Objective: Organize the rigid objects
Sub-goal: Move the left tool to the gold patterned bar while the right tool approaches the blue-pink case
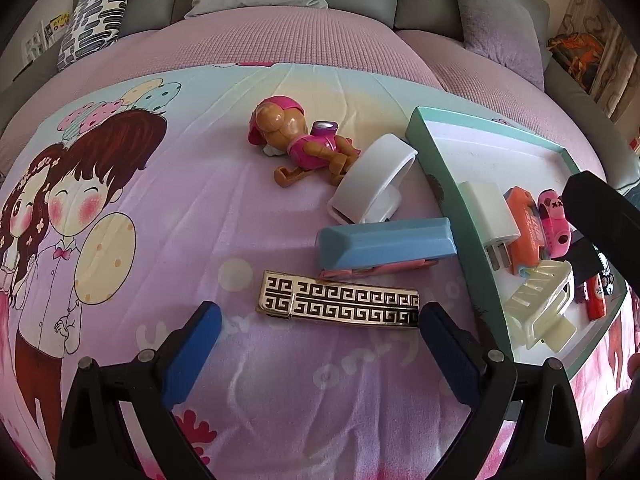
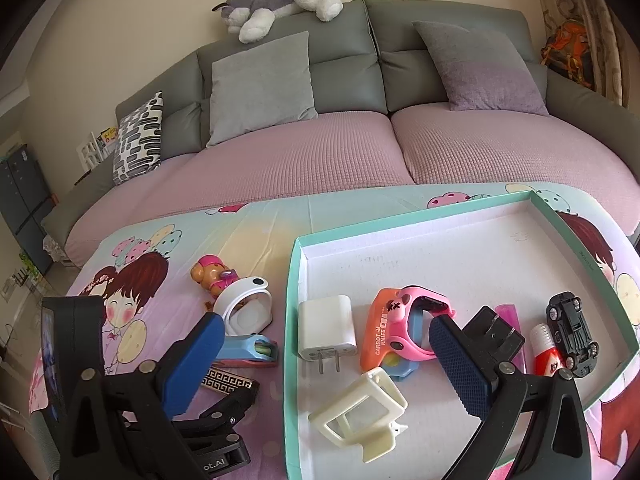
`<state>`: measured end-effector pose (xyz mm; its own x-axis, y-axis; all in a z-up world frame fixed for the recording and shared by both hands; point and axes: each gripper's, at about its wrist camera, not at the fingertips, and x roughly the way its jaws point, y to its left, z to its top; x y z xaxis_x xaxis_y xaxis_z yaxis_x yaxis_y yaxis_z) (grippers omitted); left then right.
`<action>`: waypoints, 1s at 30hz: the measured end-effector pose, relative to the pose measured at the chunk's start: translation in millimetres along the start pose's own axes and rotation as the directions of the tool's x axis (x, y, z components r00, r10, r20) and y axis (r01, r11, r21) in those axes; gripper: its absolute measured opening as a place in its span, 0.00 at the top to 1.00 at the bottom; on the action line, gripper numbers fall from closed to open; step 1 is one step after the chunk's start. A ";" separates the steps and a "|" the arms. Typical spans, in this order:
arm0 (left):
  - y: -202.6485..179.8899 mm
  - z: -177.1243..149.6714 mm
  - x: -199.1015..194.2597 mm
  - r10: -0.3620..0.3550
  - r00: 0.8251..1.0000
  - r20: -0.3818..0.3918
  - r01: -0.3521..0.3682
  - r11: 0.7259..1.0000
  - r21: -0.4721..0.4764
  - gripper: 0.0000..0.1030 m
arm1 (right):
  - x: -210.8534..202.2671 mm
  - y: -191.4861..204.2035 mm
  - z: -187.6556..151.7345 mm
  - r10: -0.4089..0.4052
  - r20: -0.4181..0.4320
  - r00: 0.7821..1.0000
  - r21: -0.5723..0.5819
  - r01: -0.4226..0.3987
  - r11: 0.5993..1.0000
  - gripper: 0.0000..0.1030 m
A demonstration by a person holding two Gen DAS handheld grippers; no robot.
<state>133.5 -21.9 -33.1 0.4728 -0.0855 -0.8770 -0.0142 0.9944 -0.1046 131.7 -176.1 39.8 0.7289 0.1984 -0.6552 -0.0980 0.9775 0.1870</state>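
Clutter surrounds the gold patterned bar (image 1: 338,303) on the cartoon-print sheet (image 1: 160,184): a blue stapler (image 1: 386,245) lies just behind it, a white band holder (image 1: 370,180) farther back, and a pink dog toy (image 1: 298,140) beyond that. To the bar's right the teal tray (image 2: 294,280) holds a white charger (image 2: 327,327), an orange carrot knife (image 2: 380,330), a pink watch (image 2: 416,326), a cream clip (image 2: 360,412), a glue tube (image 2: 548,354) and a black toy car (image 2: 572,330).

The sheet covers a table in front of a grey sofa (image 2: 340,60) with pillows and a plush husky (image 2: 280,0) on its back.

The bar lies flat, long axis left to right, one end touching the right fingertip of the left tool (image 1: 320,320), whose jaws are spread and empty. The right tool (image 2: 328,344) hovers released over the tray's near edge.
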 end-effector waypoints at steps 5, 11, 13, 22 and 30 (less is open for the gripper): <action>-3.8 -1.2 0.6 0.002 1.000 -0.011 -0.001 1.000 0.030 0.04 | 2.5 -0.1 -1.6 -0.003 -0.006 1.000 -0.001 0.003 1.000 0.00; -8.5 -0.6 3.4 0.012 1.000 -0.010 -0.012 0.998 0.056 0.04 | 4.0 1.3 -2.8 -0.007 -0.014 1.000 -0.008 0.006 1.000 0.00; -4.1 1.2 4.7 0.025 1.000 -0.003 -0.025 0.999 0.036 0.04 | 4.6 2.5 -3.2 -0.007 -0.016 1.000 -0.012 0.007 1.000 0.00; 32.6 3.1 1.2 0.087 0.996 0.014 -0.085 0.993 -0.076 0.04 | 15.1 13.5 -8.4 0.002 -0.043 0.999 -0.037 -0.004 0.999 0.00; 75.1 1.6 -4.8 0.135 0.990 0.026 -0.127 0.970 -0.208 0.04 | 22.9 37.3 -15.0 0.031 -0.059 0.998 -0.095 -0.037 0.995 0.00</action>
<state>131.6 53.4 -36.0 0.4889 0.0515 -0.8708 -0.2575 0.9623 -0.0877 134.6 -134.1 20.8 0.6844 0.2326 -0.6911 -0.1889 0.9720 0.1401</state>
